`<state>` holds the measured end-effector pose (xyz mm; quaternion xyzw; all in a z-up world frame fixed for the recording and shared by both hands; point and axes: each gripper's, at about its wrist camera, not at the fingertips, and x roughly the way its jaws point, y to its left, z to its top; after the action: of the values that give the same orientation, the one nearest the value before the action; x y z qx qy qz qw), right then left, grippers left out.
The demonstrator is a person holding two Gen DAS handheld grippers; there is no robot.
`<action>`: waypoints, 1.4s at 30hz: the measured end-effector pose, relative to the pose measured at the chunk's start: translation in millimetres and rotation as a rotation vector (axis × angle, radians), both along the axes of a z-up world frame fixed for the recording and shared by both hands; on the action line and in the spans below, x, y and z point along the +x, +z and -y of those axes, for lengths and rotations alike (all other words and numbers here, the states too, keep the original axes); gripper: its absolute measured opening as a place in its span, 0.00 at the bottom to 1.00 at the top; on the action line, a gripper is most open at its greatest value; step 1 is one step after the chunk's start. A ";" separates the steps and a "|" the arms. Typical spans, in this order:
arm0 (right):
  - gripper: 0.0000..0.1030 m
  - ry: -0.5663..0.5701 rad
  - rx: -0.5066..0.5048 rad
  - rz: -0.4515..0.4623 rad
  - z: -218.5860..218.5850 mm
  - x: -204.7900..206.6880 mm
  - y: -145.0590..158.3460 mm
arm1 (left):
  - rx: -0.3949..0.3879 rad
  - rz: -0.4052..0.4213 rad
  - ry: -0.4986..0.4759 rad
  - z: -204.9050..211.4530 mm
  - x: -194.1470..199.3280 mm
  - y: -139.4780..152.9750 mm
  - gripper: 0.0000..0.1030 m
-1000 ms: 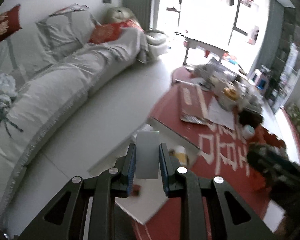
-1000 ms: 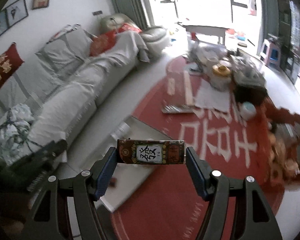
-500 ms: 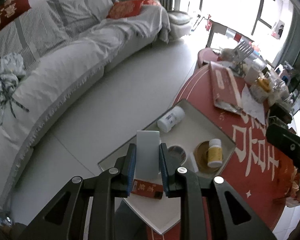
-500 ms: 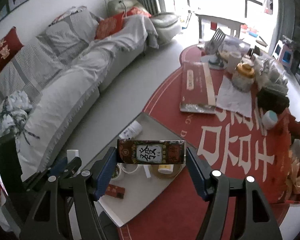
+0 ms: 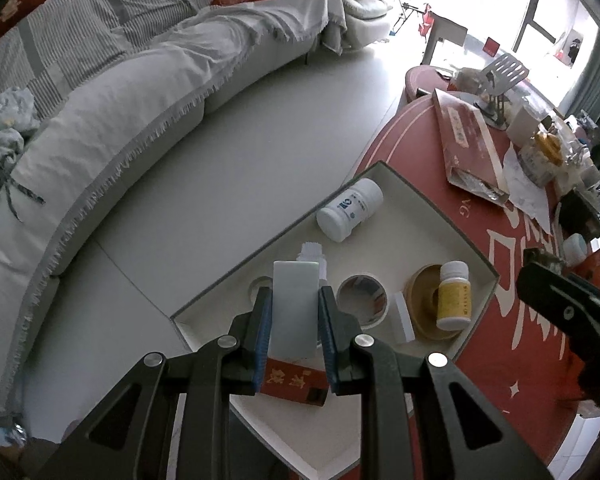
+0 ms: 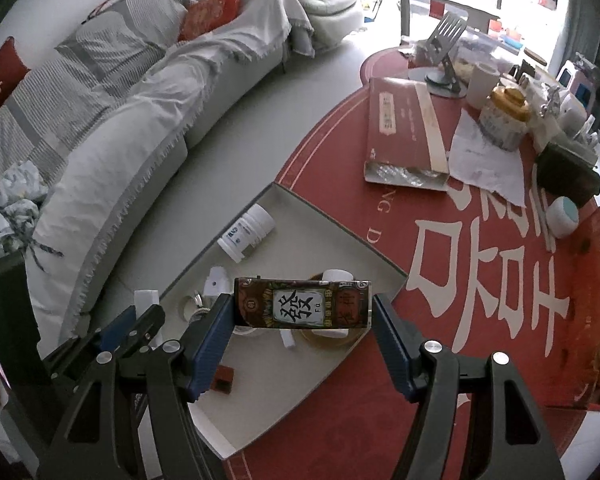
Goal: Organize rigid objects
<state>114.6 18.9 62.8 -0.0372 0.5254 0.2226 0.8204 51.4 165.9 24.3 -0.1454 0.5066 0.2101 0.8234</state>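
My left gripper (image 5: 293, 320) is clamped tight on a pale grey flat block (image 5: 294, 308), which stands upright between the blue pads above the shallow white tray (image 5: 432, 216). My right gripper (image 6: 303, 314) stands about half open, pressing on both short ends of a dark patterned box (image 6: 302, 302) held crosswise over the same tray. In the tray I see a white bottle (image 5: 350, 209) lying on its side near the far corner, a yellow-labelled bottle (image 5: 453, 295) lying on a round wooden coaster (image 5: 420, 304), a tape roll (image 5: 362, 300) and a small red box (image 5: 294, 382) near the front edge. The tray sits at the edge of the red table (image 6: 480, 280), beside the sofa (image 5: 120, 120)
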 end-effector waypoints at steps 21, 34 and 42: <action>0.68 0.009 -0.033 -0.072 -6.8 10.0 -34.7 | -0.015 -0.058 0.004 -6.0 9.4 -27.2 0.24; 0.68 -0.015 -0.044 -0.089 2.5 13.3 -42.9 | -0.018 -0.052 0.031 -25.0 -6.1 -29.3 0.24; 0.68 -0.044 -0.047 -0.115 15.8 17.2 -51.5 | -0.007 -0.070 0.047 -32.9 -22.5 -33.1 0.24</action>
<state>131.8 3.1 11.3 -0.0319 0.5776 0.1939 0.7924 29.0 198.8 -8.8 -0.1527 0.5321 0.2327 0.7996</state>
